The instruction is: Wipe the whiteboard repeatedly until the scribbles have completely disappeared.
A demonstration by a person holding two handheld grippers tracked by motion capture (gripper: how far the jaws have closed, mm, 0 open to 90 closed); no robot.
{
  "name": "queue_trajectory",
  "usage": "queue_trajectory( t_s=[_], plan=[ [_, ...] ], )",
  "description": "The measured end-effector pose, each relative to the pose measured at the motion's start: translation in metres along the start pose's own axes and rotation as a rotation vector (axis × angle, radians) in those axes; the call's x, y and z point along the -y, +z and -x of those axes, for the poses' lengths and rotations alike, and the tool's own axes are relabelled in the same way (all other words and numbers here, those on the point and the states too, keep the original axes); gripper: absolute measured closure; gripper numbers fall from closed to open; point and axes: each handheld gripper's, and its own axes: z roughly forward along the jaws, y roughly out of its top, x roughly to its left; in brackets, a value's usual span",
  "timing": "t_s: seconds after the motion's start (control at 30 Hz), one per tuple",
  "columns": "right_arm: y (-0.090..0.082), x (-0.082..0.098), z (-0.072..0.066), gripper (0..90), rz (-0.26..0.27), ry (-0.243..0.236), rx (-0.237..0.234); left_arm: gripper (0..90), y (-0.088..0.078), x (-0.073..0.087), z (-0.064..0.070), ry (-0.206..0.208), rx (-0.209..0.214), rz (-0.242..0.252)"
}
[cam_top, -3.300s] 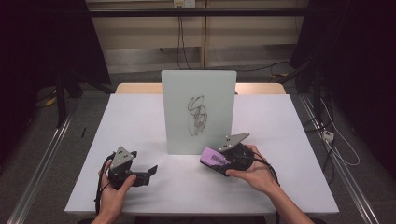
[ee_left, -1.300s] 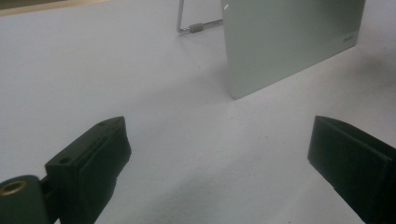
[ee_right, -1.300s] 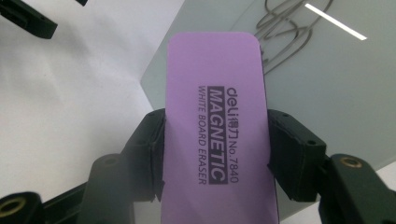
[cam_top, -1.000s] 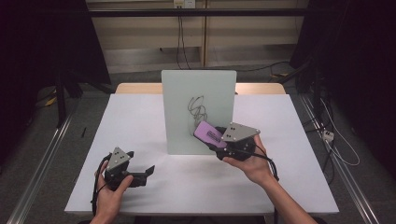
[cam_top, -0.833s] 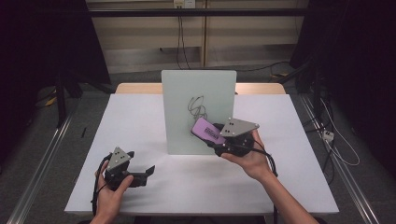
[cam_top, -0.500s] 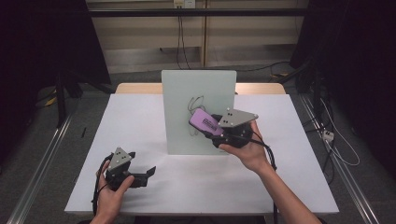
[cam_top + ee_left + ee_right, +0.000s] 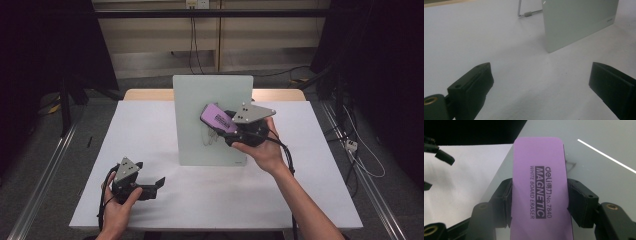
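White table [image 7: 150, 130] w/ an upright whiteboard [image 7: 197, 100] standing near its middle, dark room behind. Your right claw [image 7: 220, 120] is clamped on the purple eraser [image 7: 218, 118], one jaw on each long side; eraser sticks out fwd past the jaws, label side facing the cam, front end at the board's face by the scribble [image 7: 209, 137]. Your left claw [image 7: 156, 184] sits low at the table's near-left, jaws wide apart, nothing betw. them.
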Motion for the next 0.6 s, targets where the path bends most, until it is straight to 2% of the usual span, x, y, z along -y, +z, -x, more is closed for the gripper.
queue_trajectory(
  t_s=[0.07,0.2,0.6],
  plan=[
    [-0.001,-0.005,0.003,41.6,0.001,-0.011,0.023,5.1,0.000,0.000,0.000,0.008,0.002,0.000],
    [-0.001,-0.010,0.007,41.6,0.001,-0.021,0.030,5.1,0.000,0.000,-0.001,0.001,0.000,-0.001],
    [0.005,-0.021,0.018,41.6,0.006,-0.028,0.031,5.1,0.000,0.000,-0.001,-0.002,0.003,-0.003]
  ],
)
